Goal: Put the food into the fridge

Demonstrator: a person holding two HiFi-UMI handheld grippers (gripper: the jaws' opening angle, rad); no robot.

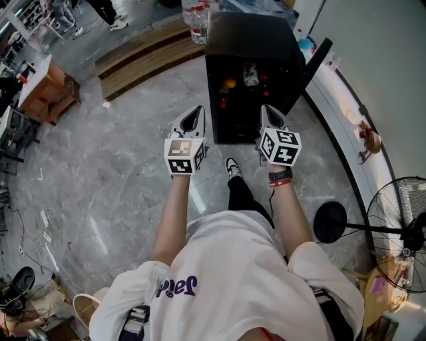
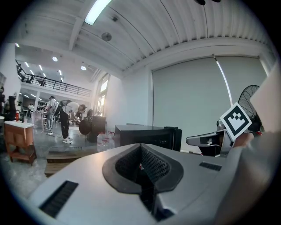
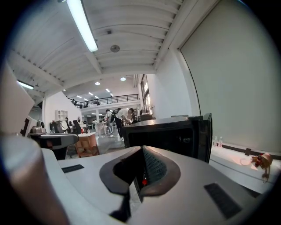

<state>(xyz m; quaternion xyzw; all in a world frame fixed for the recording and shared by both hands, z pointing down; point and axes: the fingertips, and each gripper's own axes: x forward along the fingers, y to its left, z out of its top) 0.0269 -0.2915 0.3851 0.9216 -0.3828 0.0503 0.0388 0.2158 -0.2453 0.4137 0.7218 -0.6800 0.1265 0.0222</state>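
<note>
A small black fridge (image 1: 249,40) stands on the floor ahead of me, its door (image 1: 316,63) swung open to the right. Inside it I make out an orange item (image 1: 229,84), a can-like item (image 1: 250,74) and small red things. My left gripper (image 1: 194,114) and right gripper (image 1: 268,113) hover side by side just in front of the fridge opening, both pointing at it. Both are shut with nothing between the jaws. The fridge (image 2: 145,134) lies straight beyond the left gripper (image 2: 141,147), and in the right gripper view the fridge (image 3: 167,134) lies beyond the right gripper (image 3: 142,150).
Water bottles (image 1: 198,20) stand behind the fridge by a low wooden platform (image 1: 143,56). A white ledge (image 1: 346,126) with a small figure (image 1: 368,140) runs along the right wall. A floor fan (image 1: 399,226) stands at the right, a wooden cabinet (image 1: 46,90) at the left. People work far off.
</note>
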